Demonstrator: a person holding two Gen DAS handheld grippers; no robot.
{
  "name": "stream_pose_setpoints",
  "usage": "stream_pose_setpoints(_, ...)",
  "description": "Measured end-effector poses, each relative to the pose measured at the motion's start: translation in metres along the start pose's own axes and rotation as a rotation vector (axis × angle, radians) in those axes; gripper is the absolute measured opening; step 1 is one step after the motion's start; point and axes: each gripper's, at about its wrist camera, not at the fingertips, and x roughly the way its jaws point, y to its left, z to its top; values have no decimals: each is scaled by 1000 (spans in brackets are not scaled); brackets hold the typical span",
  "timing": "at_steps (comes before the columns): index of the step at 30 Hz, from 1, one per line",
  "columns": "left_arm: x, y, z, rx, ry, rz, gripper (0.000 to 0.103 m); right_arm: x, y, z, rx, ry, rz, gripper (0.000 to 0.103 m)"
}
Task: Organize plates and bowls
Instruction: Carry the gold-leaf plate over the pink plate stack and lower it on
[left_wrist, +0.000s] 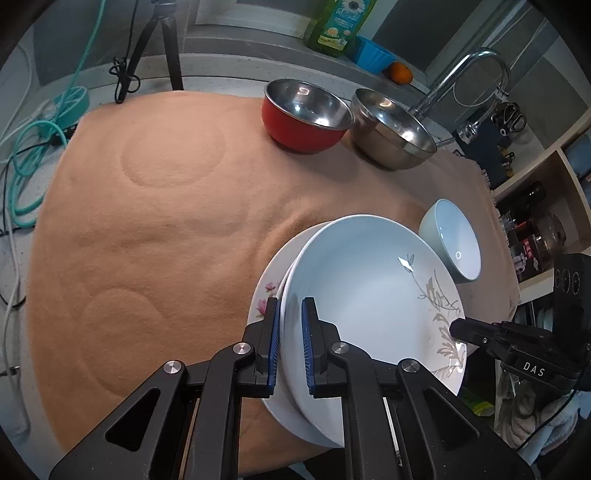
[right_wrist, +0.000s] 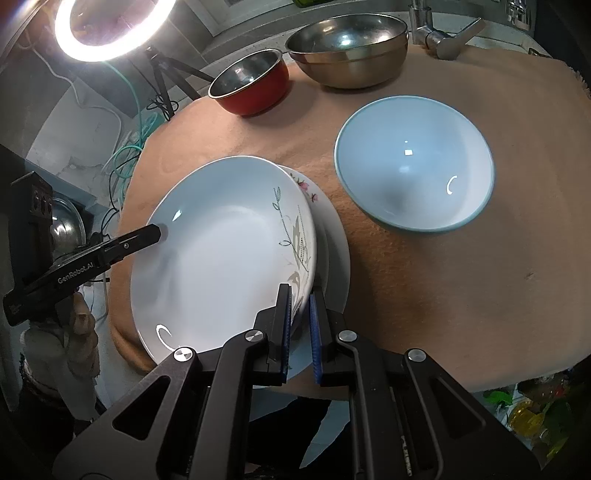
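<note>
1. The grey-leaf plate (left_wrist: 369, 288) was held over the flowered plate (left_wrist: 264, 299), near the front edge of the tabletop (left_wrist: 147, 221), which was covered by an orange cloth. It overlapped the lower plate but was shifted off its centre, and it seemed tilted rather than lying flat on it.
2. The left claw (left_wrist: 290, 347) was closed on the plate's left rim, one pad inside the dish and one outside.
3. The right claw (right_wrist: 301, 332) was closed on the opposite rim, at the side with the leaf pattern, so the plate was carried between both claws, each equally near.
4. The deciding relation was judged to be this offset: the upper plate had to be brought over the middle of the lower one and lowered evenly before release.
5. The pale blue bowl (right_wrist: 413, 162) stood just beside the plates, on the right claw's side.
6. The red bowl (left_wrist: 304, 118) and the steel bowl (left_wrist: 393, 133) stood side by side at the far edge, well apart from the plates.
</note>
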Motion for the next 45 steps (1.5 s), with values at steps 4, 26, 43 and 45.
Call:
stream_pose_setpoints(4, 2, 0, -1, 11, 1, 13, 10, 2, 1, 0, -8, -1, -9, 9)
stream_pose_setpoints(26, 8, -8, -7, 82, -3, 79, 10, 6, 13, -9, -94, -26, -99, 10)
stream_pose_setpoints(43, 9, -12, -7, 128, 5, 98, 10, 8, 20, -9, -151, -10, -140, 11)
stream_pose_setpoints(45, 8, -12, -6, 133, 6, 94, 10, 9, 17, -9, -139, -3, -130, 11)
